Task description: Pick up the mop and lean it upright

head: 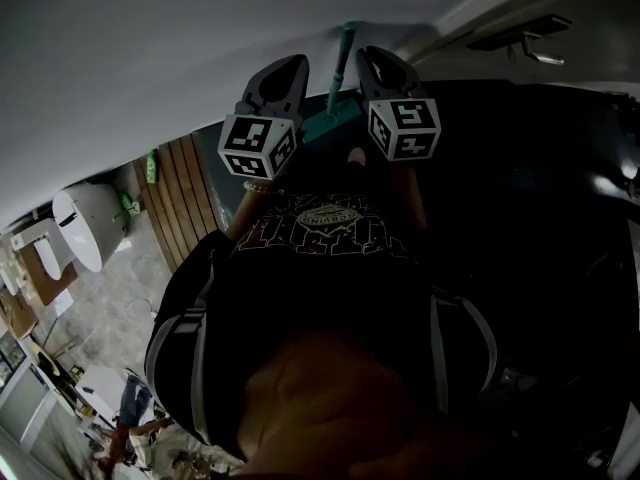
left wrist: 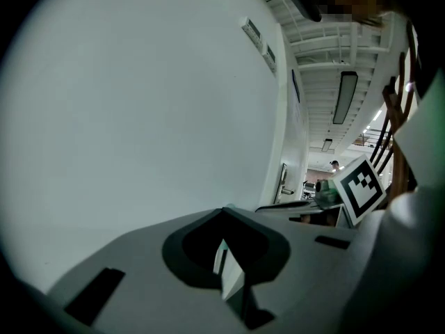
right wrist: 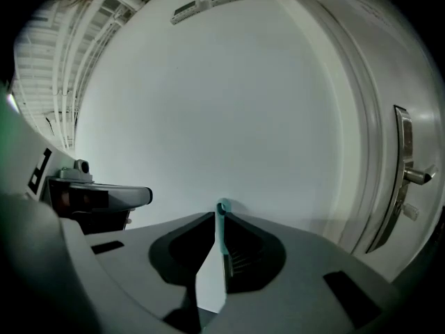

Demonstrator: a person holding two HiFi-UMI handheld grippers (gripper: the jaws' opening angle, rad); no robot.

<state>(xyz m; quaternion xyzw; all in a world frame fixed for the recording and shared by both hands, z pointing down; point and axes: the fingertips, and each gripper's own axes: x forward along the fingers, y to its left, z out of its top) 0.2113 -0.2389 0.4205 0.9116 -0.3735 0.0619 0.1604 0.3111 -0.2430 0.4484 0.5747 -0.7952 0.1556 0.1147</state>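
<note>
The mop has a teal handle (head: 343, 60) that rises along the white wall, with a teal bracket (head: 330, 124) at its lower end. In the right gripper view the handle's teal tip (right wrist: 222, 223) stands pinched between the two jaws, so my right gripper (right wrist: 221, 236) is shut on it. In the head view the right gripper (head: 370, 58) sits just right of the handle, and the left gripper (head: 293, 65) just left of it, apart from it. The left gripper (left wrist: 224, 213) points at the bare wall with its jaws together and nothing between them.
A white wall (head: 180, 48) fills the space ahead. A door with a metal lever handle (right wrist: 411, 177) stands to the right. A wooden slatted panel (head: 183, 196) and a white rounded object (head: 88, 224) lie at the left. The person's dark shirt (head: 330, 268) covers the lower head view.
</note>
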